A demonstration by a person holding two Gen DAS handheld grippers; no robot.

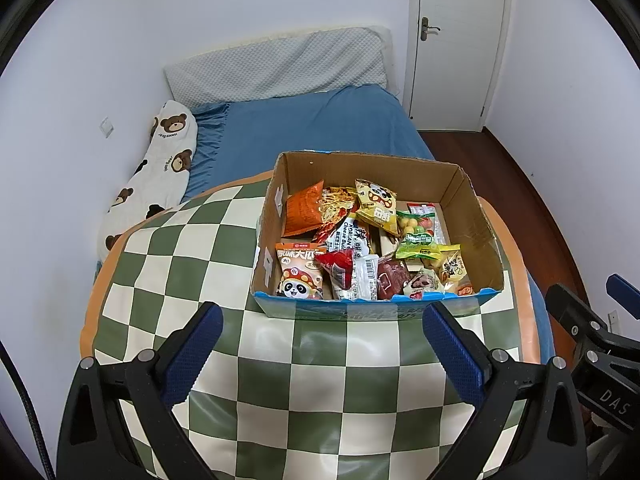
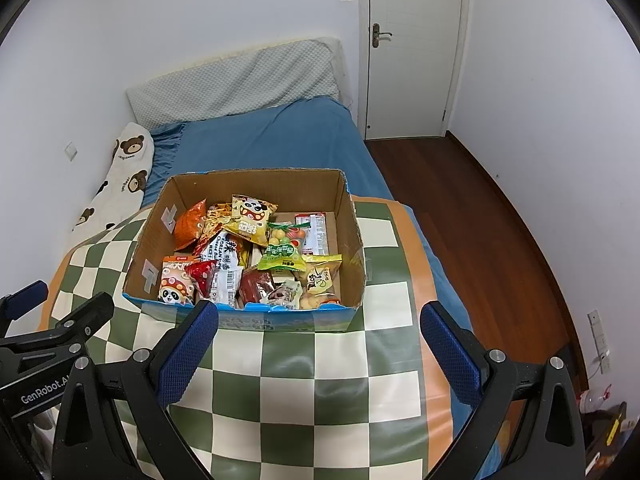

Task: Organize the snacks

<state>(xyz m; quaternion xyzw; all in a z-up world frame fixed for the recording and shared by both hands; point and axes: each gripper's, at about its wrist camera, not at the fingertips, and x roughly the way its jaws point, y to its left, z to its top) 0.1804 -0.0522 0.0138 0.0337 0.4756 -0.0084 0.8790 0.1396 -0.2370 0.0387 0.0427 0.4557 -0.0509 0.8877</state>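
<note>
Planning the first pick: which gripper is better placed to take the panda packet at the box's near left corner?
Left, probably. Both grippers are open and empty, but the left gripper sits nearer the panda packet in the box; the right gripper would reach across.

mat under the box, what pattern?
Green and cream checks with an orange border on the mat; clearest in the left wrist view.

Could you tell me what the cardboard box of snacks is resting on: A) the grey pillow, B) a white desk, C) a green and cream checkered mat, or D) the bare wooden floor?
C: the cardboard box stands on the green and cream checkered mat, ahead of the open, empty left gripper and right gripper.
</note>
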